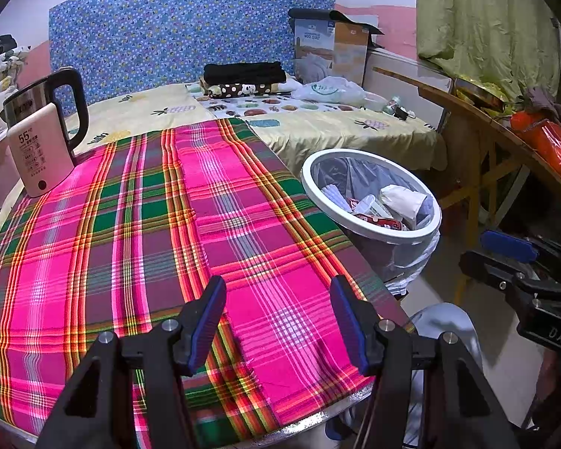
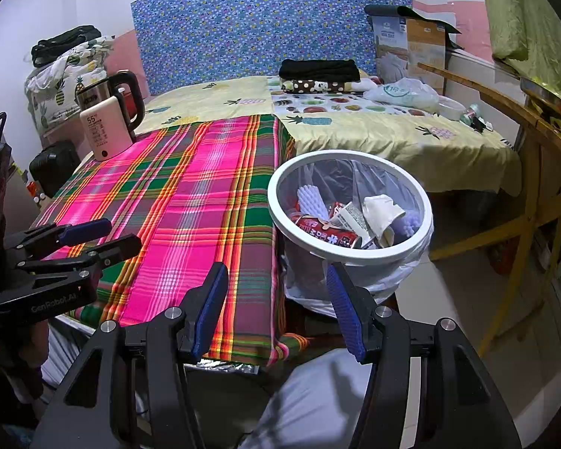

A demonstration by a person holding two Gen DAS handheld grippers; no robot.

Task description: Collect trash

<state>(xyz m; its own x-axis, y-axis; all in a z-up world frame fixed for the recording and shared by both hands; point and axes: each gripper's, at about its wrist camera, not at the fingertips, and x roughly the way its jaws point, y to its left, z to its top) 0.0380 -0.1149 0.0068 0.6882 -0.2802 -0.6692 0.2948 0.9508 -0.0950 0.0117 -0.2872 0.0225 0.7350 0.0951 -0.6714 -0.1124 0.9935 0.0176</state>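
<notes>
Two grippers are hanging over the near edge of the table. The left gripper (image 1: 276,318) is sitting w/ jaws spread, nothing btwn its blue pads, pointing down at the plaid tablecloth (image 1: 138,247). The right gripper (image 2: 276,307) is also sitting spread and empty, aimed at the table's right corner and the bin beside it. Each one is showing in the other's view at the frame edge. A person's grey-clad knee (image 2: 318,393) is showing below the right gripper.

The cloth, pink/green/orange plaid, is covering the whole table top; no loose scraps are lying on it. At its far left corner one kettle (image 1: 46,112) is standing, steel w/ black handle, and one pale pink box (image 1: 37,153) marked 55 is leaning upright in front of it.

One white-rimmed trash bin (image 2: 349,250) w/ a clear liner is standing on the floor, just beside the table's right edge. The trash is lying inside it: one red can (image 2: 325,230), one crumpled white paper (image 2: 381,209), one white ribbed piece (image 2: 312,200), plus wrappers I cannot count.

Beyond, one bed w/ a yellow pineapple sheet (image 1: 336,131) is filling the room, carrying folded dark clothes, one plastic bag, one cardboard box. A blue dotted headboard (image 1: 187,26) is standing against the white wall. One wooden table (image 1: 467,112) is standing at right.
</notes>
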